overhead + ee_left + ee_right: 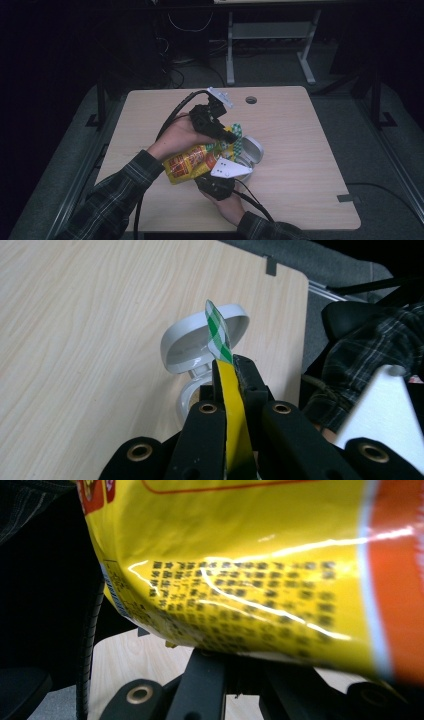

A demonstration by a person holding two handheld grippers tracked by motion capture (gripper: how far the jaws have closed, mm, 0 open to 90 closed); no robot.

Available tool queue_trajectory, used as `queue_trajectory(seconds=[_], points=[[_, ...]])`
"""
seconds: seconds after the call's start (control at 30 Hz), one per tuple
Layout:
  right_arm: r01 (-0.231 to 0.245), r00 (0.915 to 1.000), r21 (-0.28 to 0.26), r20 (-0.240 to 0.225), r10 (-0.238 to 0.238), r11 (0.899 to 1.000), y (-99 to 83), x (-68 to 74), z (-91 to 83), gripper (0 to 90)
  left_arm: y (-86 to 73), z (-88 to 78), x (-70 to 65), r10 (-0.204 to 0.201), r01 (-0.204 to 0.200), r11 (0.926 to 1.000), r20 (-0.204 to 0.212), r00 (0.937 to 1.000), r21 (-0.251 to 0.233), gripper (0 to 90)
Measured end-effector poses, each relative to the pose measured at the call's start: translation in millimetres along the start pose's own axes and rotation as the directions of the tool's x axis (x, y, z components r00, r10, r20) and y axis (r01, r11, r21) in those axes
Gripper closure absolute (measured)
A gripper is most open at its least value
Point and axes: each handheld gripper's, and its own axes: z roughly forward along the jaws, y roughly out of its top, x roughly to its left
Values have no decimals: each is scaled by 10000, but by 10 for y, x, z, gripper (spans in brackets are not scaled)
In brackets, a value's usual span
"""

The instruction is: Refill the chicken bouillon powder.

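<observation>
High view: a person in a plaid shirt works two claws over a pale wooden desk, lifting a yellow snack bag just above the desk's middle, slightly toward the near edge. The left claw reaches in from the left and is clamped on the bag's top seal, a flat strip with a green-and-white checked end. The right claw comes up from the near edge under a grey three-cornered plate and sits against the bag's lower part.

Seen from the left gripper view, the left claw has its two black jaws pressed narrow on the yellow strip, and the checked end stands upright past the jaw tips. Behind it lies a small white case with its hinged lid open, resting on the desk toward the right of the bag. A plaid sleeve and the other claw's grey plate show at the right.

The right gripper view has the yellow bag close against the lens, printed with dark text and an orange band. Its lower edge covers the jaw tips, which appear closed on the bag.
</observation>
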Motion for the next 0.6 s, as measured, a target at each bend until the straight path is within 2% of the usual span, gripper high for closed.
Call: queue_trajectory(seconds=[0.13, 0.3, 0.5, 0.6], points=[[-38, 10000, 88, -1, 38, 10000, -8, 10, 5, 899, -74, -81, -21, 185, -174, 9991, 261, 9995, -399, 899], [55, 10000, 265, 47, -56, 9996, -33, 18, 28, 899, -211, -178, -1, 252, -191, 9945, 590, 9979, -1028, 899], [142, 9999, 483, 85, -146, 9987, -60, 36, 50, 899, -388, -337, 28, 588, -419, 9827, 894, 9943, -1805, 899], [127, 9998, 559, 131, -134, 9984, -74, 33, 59, 899, -492, -431, 54, 684, -446, 9739, 1002, 9926, -2227, 899]])
